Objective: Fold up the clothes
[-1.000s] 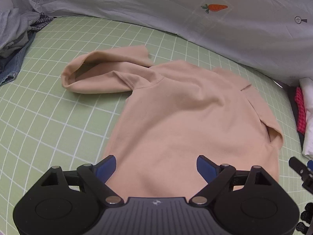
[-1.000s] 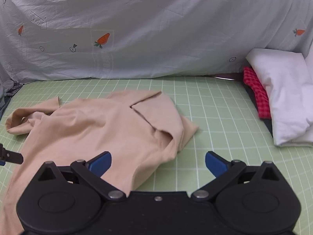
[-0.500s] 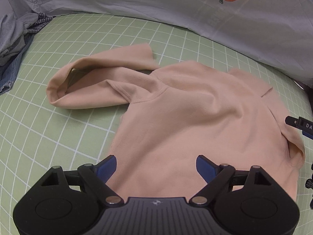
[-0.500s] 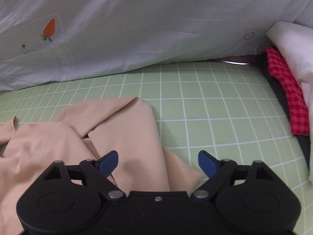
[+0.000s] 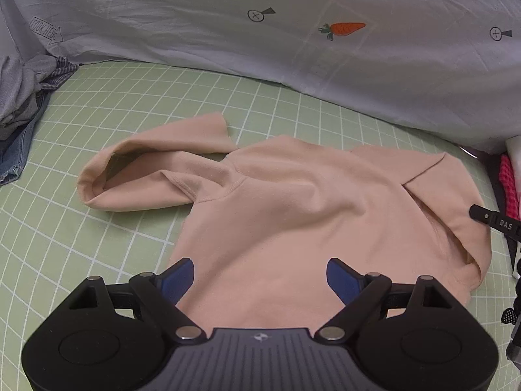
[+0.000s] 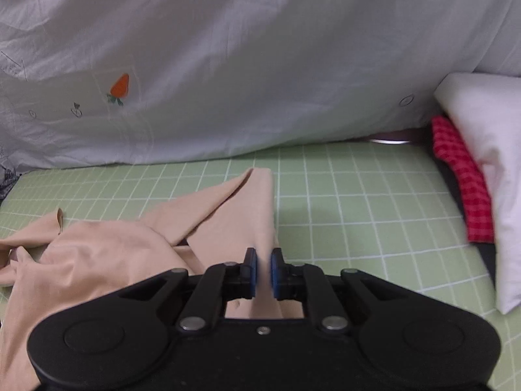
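Observation:
A peach sweatshirt (image 5: 293, 215) lies spread on the green grid mat (image 5: 97, 104), its left sleeve (image 5: 146, 176) bent out to the left. My left gripper (image 5: 260, 277) is open and empty, hovering over the lower body of the sweatshirt. My right gripper (image 6: 263, 272) is shut on the sweatshirt's right sleeve (image 6: 260, 202), pinching a fold of the fabric between its blue pads (image 6: 252, 270) and holding it raised off the mat. The right gripper's tip also shows at the right edge of the left wrist view (image 5: 495, 221).
A white sheet with carrot prints (image 5: 325, 32) rises behind the mat. Grey and denim clothes (image 5: 19, 97) are piled at the far left. A folded white cloth (image 6: 482, 150) and a red checked cloth (image 6: 462, 179) lie at the right of the mat (image 6: 358, 202).
My right gripper has closed on the right sleeve and pulled it up; it was open half a second ago. The left gripper stays open and has drawn back slightly.

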